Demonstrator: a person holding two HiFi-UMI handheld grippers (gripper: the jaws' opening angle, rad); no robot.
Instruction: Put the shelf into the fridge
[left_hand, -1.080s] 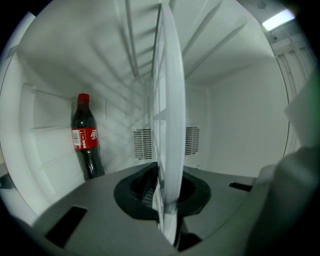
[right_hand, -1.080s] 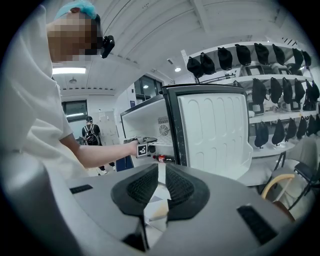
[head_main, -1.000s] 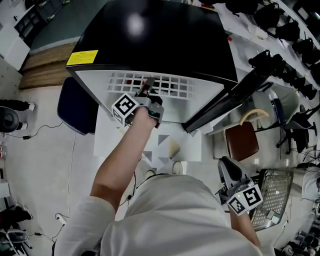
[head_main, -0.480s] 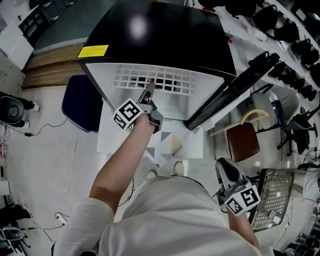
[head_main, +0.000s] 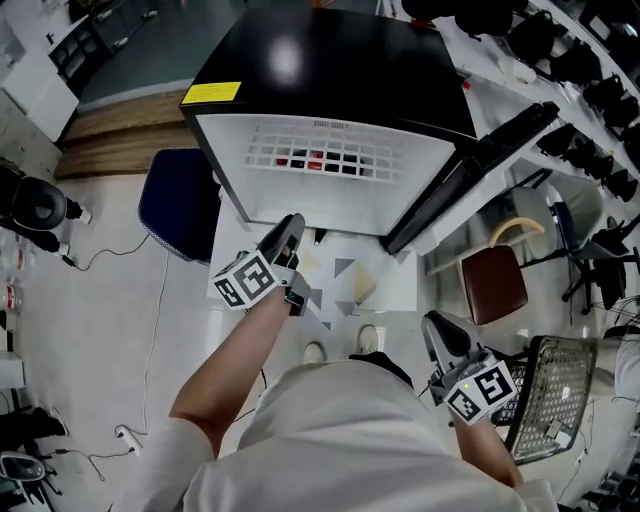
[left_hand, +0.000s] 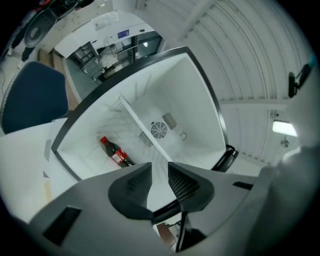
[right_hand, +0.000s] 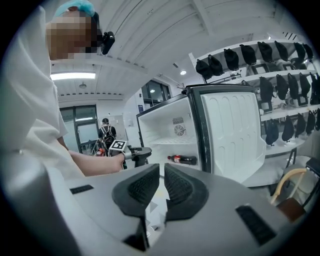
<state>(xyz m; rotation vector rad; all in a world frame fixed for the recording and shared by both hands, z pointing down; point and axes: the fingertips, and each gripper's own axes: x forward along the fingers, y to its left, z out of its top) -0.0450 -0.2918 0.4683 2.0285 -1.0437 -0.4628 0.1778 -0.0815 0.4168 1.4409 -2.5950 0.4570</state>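
Note:
The fridge (head_main: 330, 60) has a black top and stands open, its door (head_main: 470, 170) swung to the right. The white wire shelf (head_main: 322, 158) lies level inside it, seen edge-on as the shelf (left_hand: 145, 130) in the left gripper view. A cola bottle (left_hand: 114, 152) lies below the shelf. My left gripper (head_main: 291, 225) hangs in front of the fridge opening, apart from the shelf. Its jaws are closing and nothing is between them. My right gripper (head_main: 437, 328) is low at my right side, shut and holding nothing.
A dark blue chair (head_main: 180, 205) stands left of the fridge. A brown stool (head_main: 495, 285) and a wire basket (head_main: 550, 395) are on the right. A white mat with grey triangles (head_main: 350, 285) lies on the floor before the fridge. Shelves of dark gear line the right wall.
My left gripper let go of the shelf's front edge and drew back out of the fridge toward me. The shelf stays inside. The right gripper has barely moved.

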